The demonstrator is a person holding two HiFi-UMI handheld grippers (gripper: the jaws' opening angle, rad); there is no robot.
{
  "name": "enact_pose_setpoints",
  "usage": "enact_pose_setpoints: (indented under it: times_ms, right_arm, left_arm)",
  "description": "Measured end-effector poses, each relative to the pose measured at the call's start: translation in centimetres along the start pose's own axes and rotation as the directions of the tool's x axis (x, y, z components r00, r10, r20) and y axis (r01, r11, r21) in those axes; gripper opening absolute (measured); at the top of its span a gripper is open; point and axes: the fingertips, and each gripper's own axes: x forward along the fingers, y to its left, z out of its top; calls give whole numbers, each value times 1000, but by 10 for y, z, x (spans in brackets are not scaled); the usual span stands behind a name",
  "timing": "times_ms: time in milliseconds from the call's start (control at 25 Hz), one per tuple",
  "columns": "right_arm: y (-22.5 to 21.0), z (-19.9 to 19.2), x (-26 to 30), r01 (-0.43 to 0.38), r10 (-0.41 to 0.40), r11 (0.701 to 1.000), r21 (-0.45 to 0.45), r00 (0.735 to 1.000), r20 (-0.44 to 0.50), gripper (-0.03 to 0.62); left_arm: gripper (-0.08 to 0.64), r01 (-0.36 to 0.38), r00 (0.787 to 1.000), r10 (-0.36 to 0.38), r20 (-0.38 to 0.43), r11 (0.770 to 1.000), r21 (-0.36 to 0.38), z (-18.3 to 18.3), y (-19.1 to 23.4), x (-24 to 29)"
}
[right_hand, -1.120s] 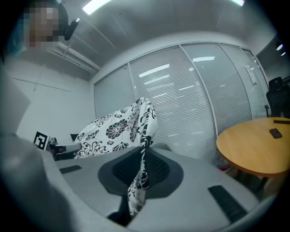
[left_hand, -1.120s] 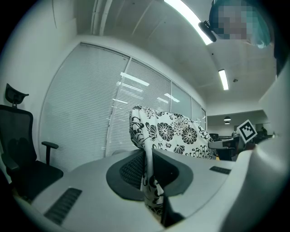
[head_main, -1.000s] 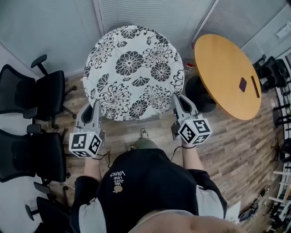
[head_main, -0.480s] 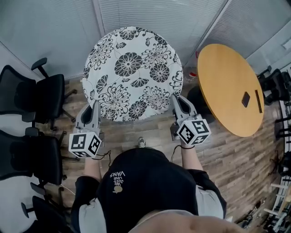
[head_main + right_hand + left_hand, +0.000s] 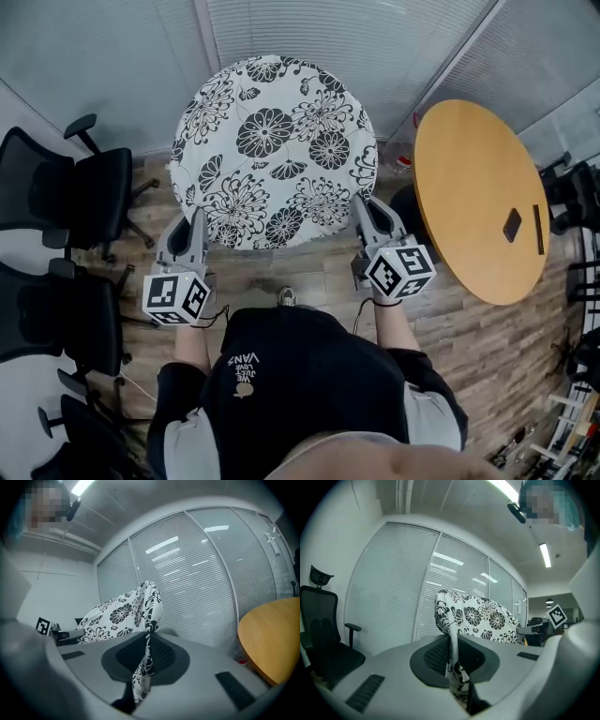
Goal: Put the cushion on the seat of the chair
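Both claws, left claw (image 5: 199, 223) and right claw (image 5: 364, 208), grip the cushion (image 5: 274, 150).

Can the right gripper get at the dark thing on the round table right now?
Probably not: the right gripper is shut on the cushion, and the dark thing lies far across the table. Nothing stands between them, though.

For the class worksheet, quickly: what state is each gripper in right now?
Left gripper: tongs shut on the cushion, at its edge.
Right gripper: tongs shut on the cushion's opposite edge.
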Motion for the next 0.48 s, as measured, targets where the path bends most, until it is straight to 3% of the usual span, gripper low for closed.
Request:
enact_pose_setpoints:
  times_ms: [480]
  right_arm:
    - [2, -1, -1, -50, 51, 998, -28, 998, 36, 30]
  left_arm:
    - [35, -18, 999, 17, 50, 999, 29, -2, -9, -8]
